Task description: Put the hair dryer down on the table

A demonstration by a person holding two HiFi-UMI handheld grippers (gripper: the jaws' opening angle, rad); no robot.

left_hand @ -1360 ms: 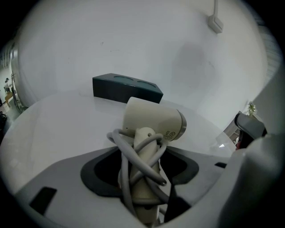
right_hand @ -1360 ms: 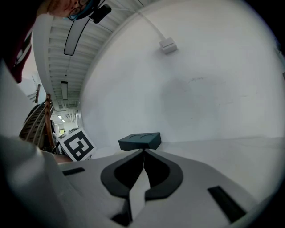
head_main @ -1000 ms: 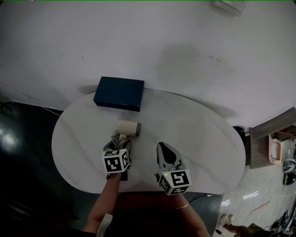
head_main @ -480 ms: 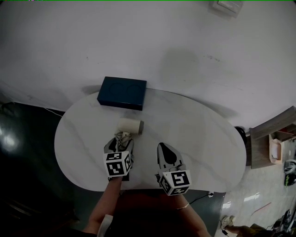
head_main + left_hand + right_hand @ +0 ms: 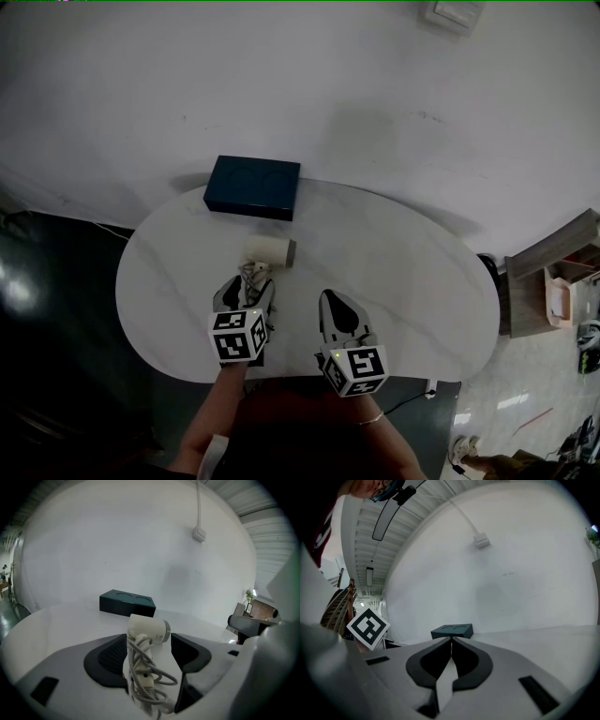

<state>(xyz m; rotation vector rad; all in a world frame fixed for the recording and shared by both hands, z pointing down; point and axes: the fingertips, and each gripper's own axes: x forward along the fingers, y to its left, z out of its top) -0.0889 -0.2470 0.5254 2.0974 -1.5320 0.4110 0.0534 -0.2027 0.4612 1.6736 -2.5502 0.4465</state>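
On table (image 5: 403, 272) centre, at 12 o'clock of the left gripper (image 5: 247, 289), the hair dryer (image 5: 269, 251) is lying flat, so the set-down is looking done. Left jaws have just been opening and are standing wide, with the cord-wrapped handle between them and the pads not pressing. Right gripper (image 5: 451, 641) is sitting closed, holding nothing. Only backing clear is remaining. Long axis is running 12-to-6 along the handle, barrel mouth pointing to 3 o'clock.

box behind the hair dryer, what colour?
Dark blue-teal box, with two round recesses in its top; clearest in the head view.
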